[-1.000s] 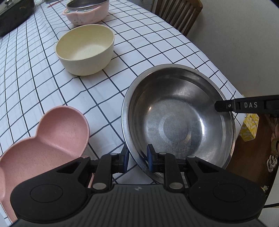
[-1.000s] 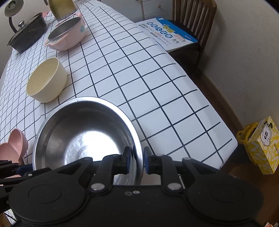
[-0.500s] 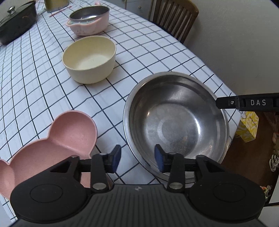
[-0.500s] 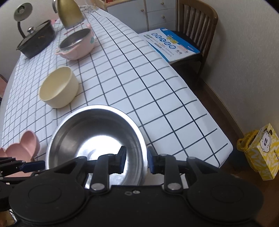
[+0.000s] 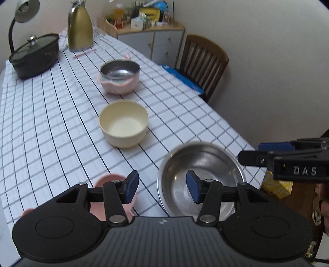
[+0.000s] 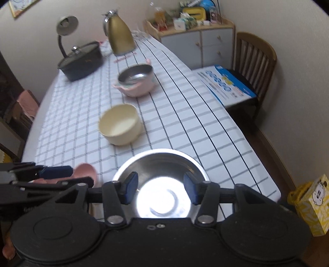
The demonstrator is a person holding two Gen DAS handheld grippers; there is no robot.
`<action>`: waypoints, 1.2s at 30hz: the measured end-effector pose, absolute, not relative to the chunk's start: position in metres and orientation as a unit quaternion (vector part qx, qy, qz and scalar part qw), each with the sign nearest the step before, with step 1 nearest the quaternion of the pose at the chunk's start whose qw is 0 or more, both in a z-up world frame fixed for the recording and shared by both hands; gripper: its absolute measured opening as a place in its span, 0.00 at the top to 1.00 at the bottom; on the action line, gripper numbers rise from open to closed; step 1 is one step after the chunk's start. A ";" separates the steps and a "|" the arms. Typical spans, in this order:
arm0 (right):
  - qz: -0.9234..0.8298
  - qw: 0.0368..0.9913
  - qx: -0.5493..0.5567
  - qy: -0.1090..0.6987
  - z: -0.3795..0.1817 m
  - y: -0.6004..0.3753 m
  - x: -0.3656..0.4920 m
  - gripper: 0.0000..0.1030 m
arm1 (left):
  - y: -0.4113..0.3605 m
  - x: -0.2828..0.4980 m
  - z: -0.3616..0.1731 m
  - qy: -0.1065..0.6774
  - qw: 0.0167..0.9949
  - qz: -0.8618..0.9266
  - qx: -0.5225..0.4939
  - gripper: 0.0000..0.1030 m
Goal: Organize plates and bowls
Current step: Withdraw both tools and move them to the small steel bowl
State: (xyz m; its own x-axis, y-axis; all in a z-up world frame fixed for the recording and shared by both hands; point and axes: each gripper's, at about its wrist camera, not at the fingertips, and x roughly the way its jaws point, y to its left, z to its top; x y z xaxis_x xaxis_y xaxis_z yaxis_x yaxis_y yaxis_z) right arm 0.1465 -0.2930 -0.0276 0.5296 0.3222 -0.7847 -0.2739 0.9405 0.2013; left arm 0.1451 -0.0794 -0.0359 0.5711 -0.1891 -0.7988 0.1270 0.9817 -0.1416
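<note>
A large steel bowl point(image 5: 202, 174) sits on the checked tablecloth at the table's near right corner; it also shows in the right wrist view point(image 6: 160, 176). My left gripper point(image 5: 162, 188) is open and empty, raised above and behind the bowl's left rim. My right gripper point(image 6: 160, 190) is open and empty over the bowl's near side. A cream bowl point(image 5: 124, 123) stands further up the table. A pink bear-shaped plate point(image 5: 112, 182) lies to the bowl's left, mostly hidden by my left gripper. A small steel bowl rests in a pink bowl point(image 5: 119, 77) beyond.
A black lidded pot point(image 5: 34, 58), a gold jug point(image 5: 79, 32) and a lamp point(image 5: 20, 18) stand at the table's far end. A wooden chair point(image 5: 202, 63) with a blue-printed sheet point(image 6: 225, 84) is on the right. A yellow box point(image 6: 312, 205) sits on the floor.
Both grippers let go of the steel bowl's rim, opened wide and pulled back and up. The bowl stays on the table.
</note>
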 end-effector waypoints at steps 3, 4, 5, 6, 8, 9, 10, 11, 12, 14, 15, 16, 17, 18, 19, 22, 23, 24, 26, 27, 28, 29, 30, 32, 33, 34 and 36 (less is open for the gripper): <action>0.176 0.882 0.026 0.436 -0.012 -0.286 0.143 0.39 | -0.073 0.146 -0.020 0.433 0.897 -0.083 -0.036 0.47; 0.176 0.885 0.025 0.431 -0.007 -0.283 0.144 0.37 | -0.071 0.147 -0.015 0.427 0.900 -0.081 -0.036 0.47; 0.179 0.886 0.024 0.426 -0.003 -0.281 0.144 0.37 | -0.069 0.149 -0.011 0.422 0.903 -0.078 -0.035 0.47; 0.182 0.888 0.023 0.422 0.001 -0.279 0.146 0.36 | -0.067 0.151 -0.007 0.417 0.905 -0.074 -0.034 0.47; 0.186 0.891 0.022 0.412 0.008 -0.275 0.151 0.32 | -0.063 0.157 0.000 0.409 0.909 -0.067 -0.036 0.47; 0.188 0.893 0.022 0.409 0.011 -0.274 0.154 0.29 | -0.061 0.160 0.002 0.404 0.912 -0.064 -0.038 0.47; 0.191 0.894 0.022 0.405 0.014 -0.272 0.158 0.28 | -0.059 0.165 0.005 0.398 0.915 -0.061 -0.040 0.47; 0.194 0.895 0.022 0.402 0.016 -0.271 0.162 0.28 | -0.057 0.169 0.008 0.392 0.918 -0.057 -0.039 0.47; 0.196 0.896 0.021 0.399 0.018 -0.269 0.167 0.25 | -0.056 0.175 0.010 0.387 0.920 -0.051 -0.040 0.44; 0.199 0.898 0.019 0.392 0.021 -0.267 0.179 0.21 | -0.054 0.187 0.013 0.378 0.924 -0.044 -0.042 0.37; 0.203 0.898 0.018 0.391 0.022 -0.266 0.186 0.20 | -0.054 0.193 0.014 0.374 0.926 -0.039 -0.044 0.34; 0.207 0.897 0.016 0.390 0.024 -0.266 0.193 0.20 | -0.053 0.200 0.015 0.371 0.927 -0.034 -0.046 0.33; 0.210 0.897 0.015 0.388 0.025 -0.265 0.201 0.18 | -0.054 0.207 0.016 0.369 0.928 -0.030 -0.047 0.33; 0.212 0.898 0.015 0.385 0.026 -0.264 0.208 0.14 | -0.054 0.214 0.016 0.367 0.928 -0.027 -0.048 0.33; 0.213 0.898 0.015 0.383 0.027 -0.264 0.216 0.12 | -0.053 0.221 0.017 0.365 0.929 -0.022 -0.049 0.33; 0.223 0.900 0.011 0.373 0.030 -0.261 0.242 0.04 | -0.050 0.247 0.018 0.361 0.931 -0.006 -0.060 0.26; 0.226 0.900 0.008 0.371 0.031 -0.260 0.251 0.04 | -0.049 0.256 0.018 0.360 0.931 0.000 -0.064 0.26; 0.230 0.900 0.005 0.371 0.032 -0.259 0.262 0.03 | -0.047 0.267 0.018 0.361 0.930 0.003 -0.068 0.26; 0.236 0.898 0.004 0.371 0.034 -0.257 0.283 0.03 | -0.044 0.288 0.016 0.365 0.928 0.010 -0.072 0.26; 0.239 0.897 0.005 0.371 0.034 -0.256 0.294 0.03 | -0.043 0.299 0.015 0.369 0.926 0.015 -0.073 0.26; 0.241 0.896 0.007 0.372 0.034 -0.255 0.305 0.03 | -0.040 0.311 0.014 0.373 0.924 0.019 -0.075 0.26; 0.242 0.895 0.009 0.374 0.034 -0.254 0.318 0.03 | -0.038 0.321 0.012 0.376 0.923 0.024 -0.078 0.26; 0.243 0.894 0.011 0.377 0.033 -0.253 0.329 0.03 | -0.035 0.332 0.010 0.379 0.921 0.031 -0.080 0.26; 0.244 0.891 0.015 0.383 0.030 -0.250 0.351 0.03 | -0.029 0.352 0.005 0.387 0.917 0.043 -0.083 0.26; 0.245 0.888 0.016 0.388 0.027 -0.248 0.362 0.03 | -0.026 0.362 0.002 0.392 0.915 0.051 -0.085 0.26; 0.245 0.886 0.017 0.393 0.024 -0.246 0.371 0.03 | -0.024 0.372 -0.002 0.398 0.912 0.057 -0.086 0.26; 0.241 0.884 0.019 0.401 0.017 -0.243 0.389 0.03 | -0.018 0.388 -0.011 0.409 0.906 0.064 -0.089 0.26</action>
